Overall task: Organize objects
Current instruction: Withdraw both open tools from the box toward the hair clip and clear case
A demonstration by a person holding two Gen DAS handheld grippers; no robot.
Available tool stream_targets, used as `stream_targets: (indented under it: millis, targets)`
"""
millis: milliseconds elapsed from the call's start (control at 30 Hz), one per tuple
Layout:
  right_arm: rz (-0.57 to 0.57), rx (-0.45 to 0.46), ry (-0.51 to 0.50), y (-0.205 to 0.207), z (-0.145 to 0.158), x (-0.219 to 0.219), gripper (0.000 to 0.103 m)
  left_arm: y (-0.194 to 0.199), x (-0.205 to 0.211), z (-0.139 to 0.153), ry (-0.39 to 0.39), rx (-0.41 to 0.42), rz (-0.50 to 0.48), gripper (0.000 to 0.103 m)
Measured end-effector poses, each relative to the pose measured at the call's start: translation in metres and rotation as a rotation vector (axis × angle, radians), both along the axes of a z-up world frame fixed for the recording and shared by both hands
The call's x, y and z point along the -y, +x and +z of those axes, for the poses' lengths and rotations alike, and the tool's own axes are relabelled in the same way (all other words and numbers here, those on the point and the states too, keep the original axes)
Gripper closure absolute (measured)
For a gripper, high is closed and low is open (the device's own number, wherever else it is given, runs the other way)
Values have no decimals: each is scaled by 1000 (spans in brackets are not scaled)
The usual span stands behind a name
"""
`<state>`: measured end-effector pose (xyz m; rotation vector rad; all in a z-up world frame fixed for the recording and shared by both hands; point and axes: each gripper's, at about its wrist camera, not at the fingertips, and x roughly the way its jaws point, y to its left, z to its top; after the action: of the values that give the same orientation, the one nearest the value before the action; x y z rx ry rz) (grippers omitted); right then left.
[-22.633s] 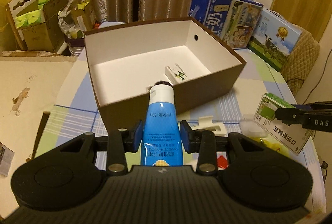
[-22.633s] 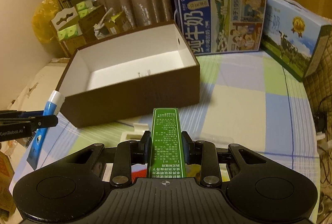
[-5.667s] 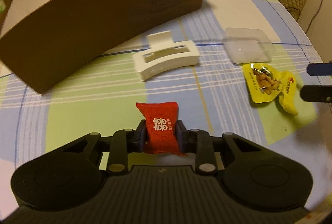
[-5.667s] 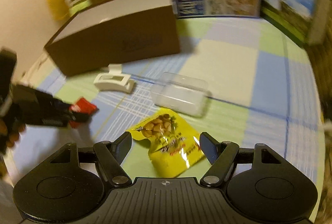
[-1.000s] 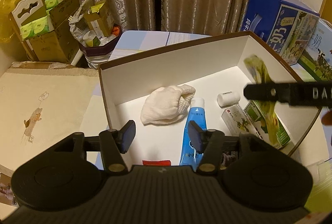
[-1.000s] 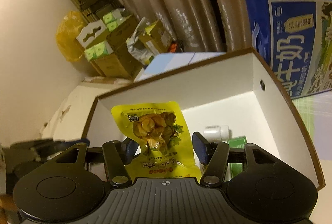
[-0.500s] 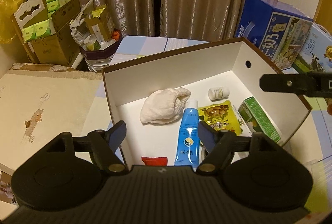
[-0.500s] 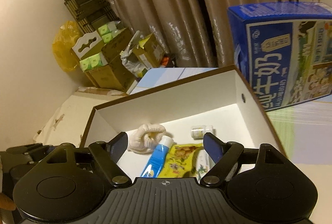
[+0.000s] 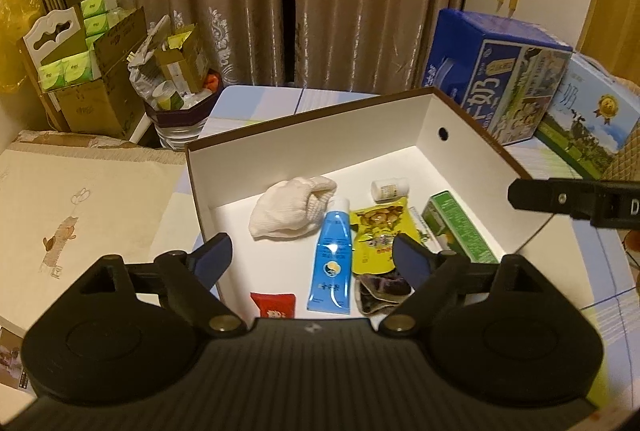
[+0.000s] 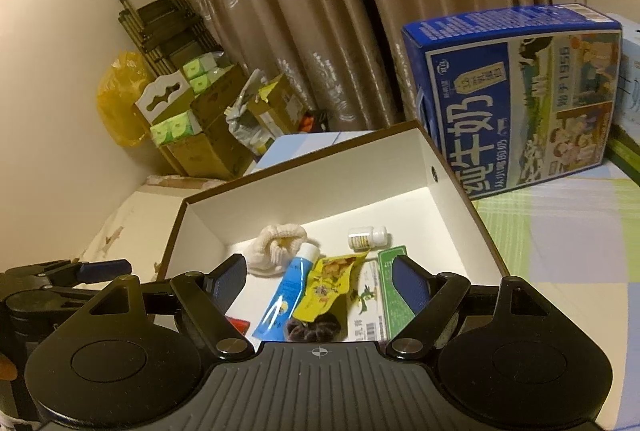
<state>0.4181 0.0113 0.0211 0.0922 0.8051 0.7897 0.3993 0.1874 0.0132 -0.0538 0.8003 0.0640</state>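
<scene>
The brown box [image 9: 472, 113] with a white inside holds a white knitted cloth [image 9: 292, 207], a blue tube [image 9: 332, 259], a yellow snack packet [image 9: 376, 235], a green carton [image 9: 460, 227], a small white bottle [image 9: 388, 188], a red sachet [image 9: 274, 305] and a dark wrapper [image 9: 380, 291]. My left gripper [image 9: 310, 257] hangs open above the box's near edge, holding nothing. My right gripper [image 10: 318, 277] is open and empty over the box [image 10: 460, 191], above the yellow snack packet [image 10: 326, 287] and blue tube [image 10: 290, 289]. Its finger [image 9: 560, 197] shows at the right of the left wrist view.
Two blue milk cartons [image 9: 500, 75] stand behind the box on the checked tablecloth [image 10: 560, 239]. Cardboard boxes of green tissue packs [image 9: 80, 71] and a bin [image 9: 176, 111] sit on the floor at the back left by the curtains. A beige mat [image 9: 80, 215] lies to the left.
The yellow snack packet has left my right gripper and now lies in the box beside the blue tube. Both grippers have opened wider and pulled back from the box.
</scene>
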Motion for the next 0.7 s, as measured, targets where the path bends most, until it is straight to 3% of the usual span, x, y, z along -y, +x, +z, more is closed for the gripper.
stream_targets:
  millis: [700]
  targets:
    - [-11,15,2,-67,17,60,26,-71,30,16,-49,5,12,13]
